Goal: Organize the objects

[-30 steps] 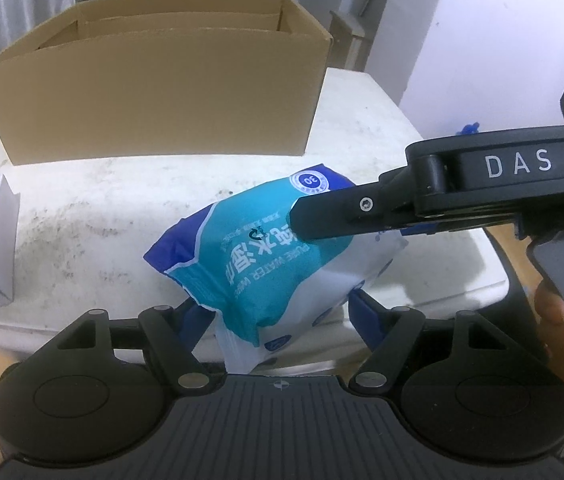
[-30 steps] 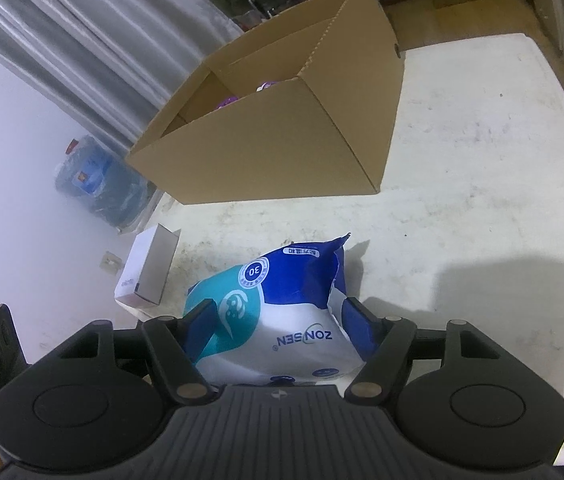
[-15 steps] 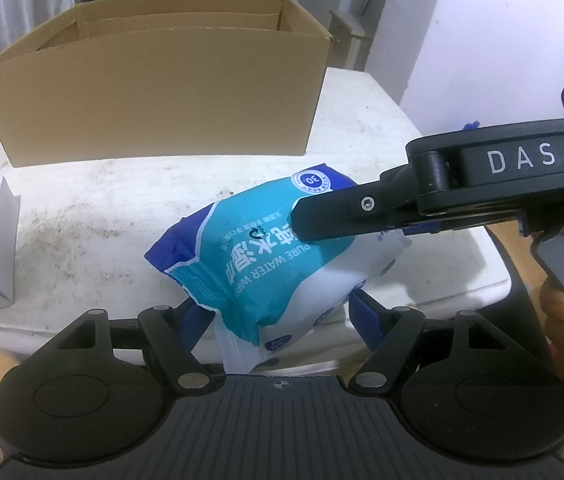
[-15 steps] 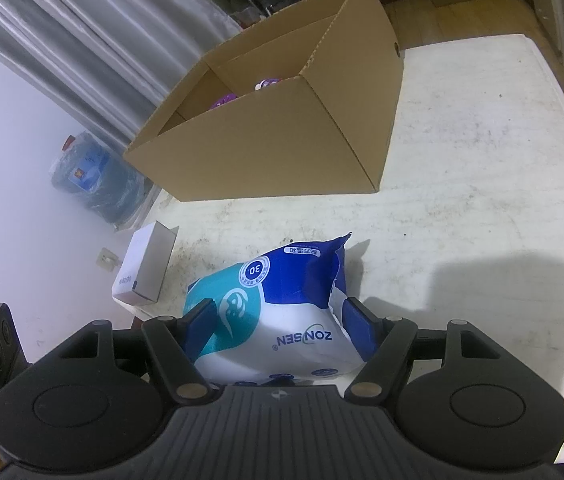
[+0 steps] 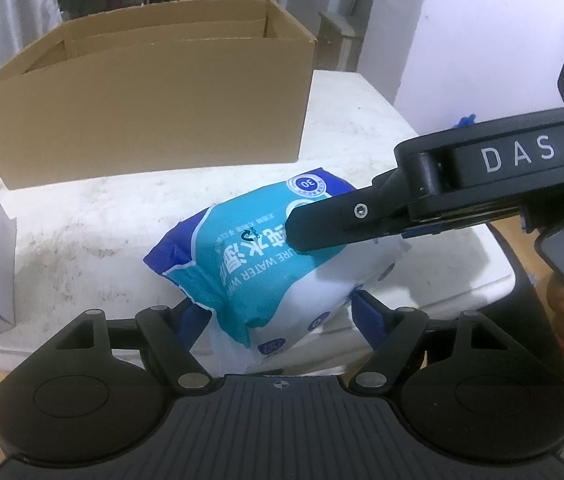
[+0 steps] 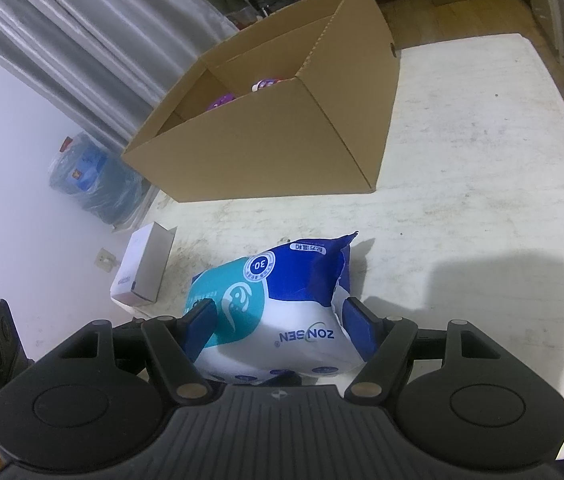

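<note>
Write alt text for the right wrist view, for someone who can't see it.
The right tongs grip a blue and white wipes pack on a white table. Behind it stands an open cardboard box with purple items inside; a small white box lies at the table's left edge.

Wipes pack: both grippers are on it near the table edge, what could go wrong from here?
The left gripper is opening, so the soft wipes pack may sag or twist in the right gripper alone. It sits at the table edge and could slide off before reaching the cardboard box.
</note>
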A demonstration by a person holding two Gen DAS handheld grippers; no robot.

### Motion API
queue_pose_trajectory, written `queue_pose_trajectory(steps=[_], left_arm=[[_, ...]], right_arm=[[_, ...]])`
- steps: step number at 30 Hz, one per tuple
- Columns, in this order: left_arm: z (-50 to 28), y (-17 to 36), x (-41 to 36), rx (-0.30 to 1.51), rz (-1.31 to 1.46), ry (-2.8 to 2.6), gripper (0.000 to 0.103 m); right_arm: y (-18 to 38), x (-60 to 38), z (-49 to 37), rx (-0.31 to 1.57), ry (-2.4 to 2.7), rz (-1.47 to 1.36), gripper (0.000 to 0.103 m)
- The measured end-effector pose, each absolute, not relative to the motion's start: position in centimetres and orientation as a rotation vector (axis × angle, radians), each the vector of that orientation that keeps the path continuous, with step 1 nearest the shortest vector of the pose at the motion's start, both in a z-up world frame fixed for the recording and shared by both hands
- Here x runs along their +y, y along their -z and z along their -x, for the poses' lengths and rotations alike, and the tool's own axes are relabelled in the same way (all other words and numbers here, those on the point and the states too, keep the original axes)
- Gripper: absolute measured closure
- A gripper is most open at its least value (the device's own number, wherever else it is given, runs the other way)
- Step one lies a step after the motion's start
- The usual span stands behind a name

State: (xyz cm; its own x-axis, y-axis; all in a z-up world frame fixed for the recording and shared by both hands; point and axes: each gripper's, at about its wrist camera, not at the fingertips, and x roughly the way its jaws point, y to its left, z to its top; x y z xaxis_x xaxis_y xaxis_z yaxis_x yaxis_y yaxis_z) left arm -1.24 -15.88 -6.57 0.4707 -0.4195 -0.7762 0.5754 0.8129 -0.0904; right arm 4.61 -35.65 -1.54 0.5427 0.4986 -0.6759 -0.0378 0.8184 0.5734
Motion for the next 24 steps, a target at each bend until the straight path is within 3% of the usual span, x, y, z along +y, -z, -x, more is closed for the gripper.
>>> queue_pose_trajectory(steps=[6,10,14,24], left_arm=[[1.0,6.7,-15.4,0.902,-0.169,0.613,0.023],[0.8,6.9,-15.5,0.906,-0.184,0.614,0.013],[0.4,7.1,-16.0,0.909,-0.207,0.614,0.009],[-0.6,7.1,-17.1,0.921,-0.193,0.644,0.01]], right_arm=[[1.3,-36.2,-4.5,0.937,-0.319,-0.546,0.026],[1.3,-37.2,-4.6,0.918,-0.301,-0.577,0.021],[2.1,-37.5,-5.1,0.935,-0.299,-0.608,0.019],[3.0,-36.5,-5.8,0.953,-0.36,-0.654,0.018]])
